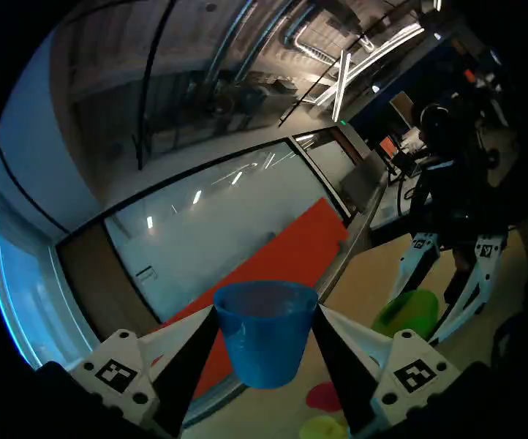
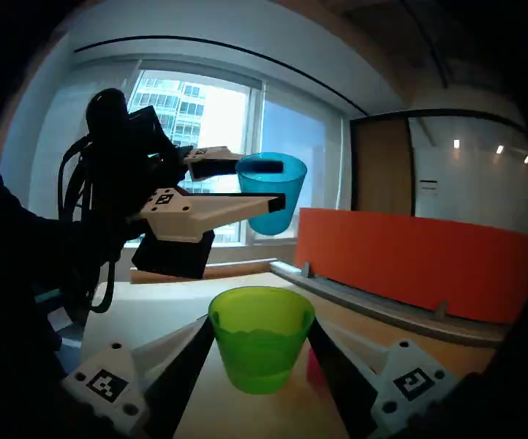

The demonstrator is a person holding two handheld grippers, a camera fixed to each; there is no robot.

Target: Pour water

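- Left gripper [image 1: 265,316] pinching blue plastic cup [image 1: 265,347], both fingers pressing on tapered sides.
- Blue cup hanging upright, raised above and left of orange panel [image 2: 417,263]; contents impossible to tell.
- Right gripper [image 2: 260,325] clamping translucent green cup [image 2: 262,355] between both fingers, lower, in front of orange panel's left end.
- Wavy line showing through green wall below rim, possibly liquid; not certain.
- Both cups smooth, round, widening toward rim.
- Both grippers reaching out roughly level.

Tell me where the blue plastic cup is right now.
The blue plastic cup is gripped by the left gripper, low centre in its view; in the right gripper view it shows above the green plastic cup, against the window.
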